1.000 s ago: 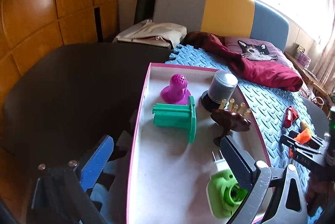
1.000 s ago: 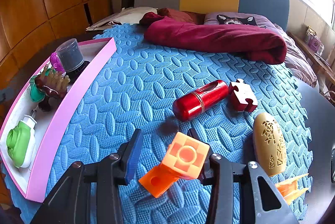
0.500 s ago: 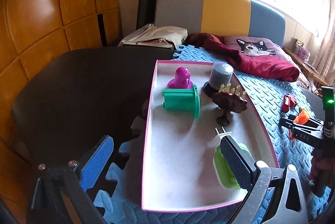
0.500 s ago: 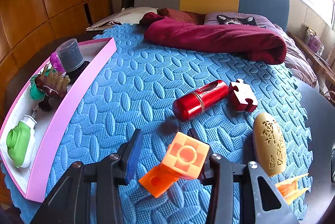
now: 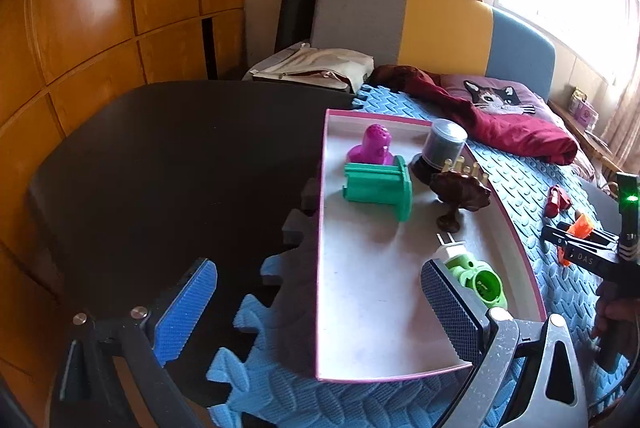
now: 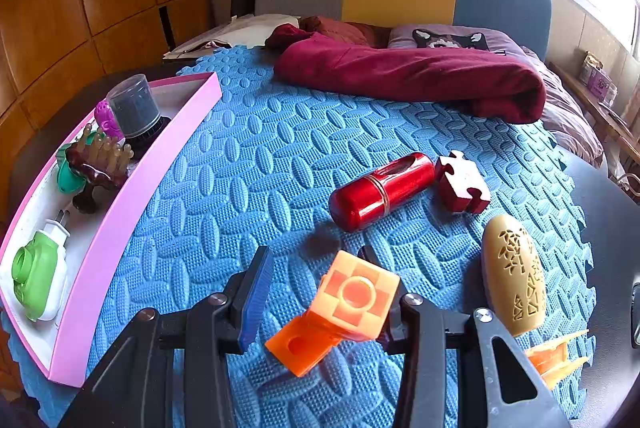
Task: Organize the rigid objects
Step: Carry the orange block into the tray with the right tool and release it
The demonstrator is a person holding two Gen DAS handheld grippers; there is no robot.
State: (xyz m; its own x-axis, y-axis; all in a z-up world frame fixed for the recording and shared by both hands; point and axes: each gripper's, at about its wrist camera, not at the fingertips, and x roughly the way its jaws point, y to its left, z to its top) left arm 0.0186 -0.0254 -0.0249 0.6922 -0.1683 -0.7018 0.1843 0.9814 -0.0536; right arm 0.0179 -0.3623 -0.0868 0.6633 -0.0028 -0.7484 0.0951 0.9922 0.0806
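A pink-rimmed tray (image 5: 320,268) (image 6: 120,211) lies on the blue foam mat and holds a green plug-in device (image 5: 478,282) (image 6: 38,278), a green spool (image 5: 380,189), a magenta piece (image 5: 372,147), a grey-capped jar (image 5: 442,147) (image 6: 134,111) and a dark brown comb stand (image 5: 460,191) (image 6: 98,163). My left gripper (image 5: 316,312) is open and empty above the tray's near end. My right gripper (image 6: 320,300) is open around an orange block (image 6: 340,312) that rests on the mat. A red cylinder (image 6: 380,189), a red puzzle piece (image 6: 462,181) and a tan oval case (image 6: 514,274) lie beyond it.
A dark red blanket (image 6: 408,75) and a cat cushion (image 5: 496,97) lie at the mat's far end by the headboard. A dark table surface (image 5: 160,167) lies left of the tray. An orange pronged piece (image 6: 556,356) sits at the right.
My left gripper has pulled back and up from the tray, leaving the green plug-in device lying free in it. The right gripper and orange block have not moved.
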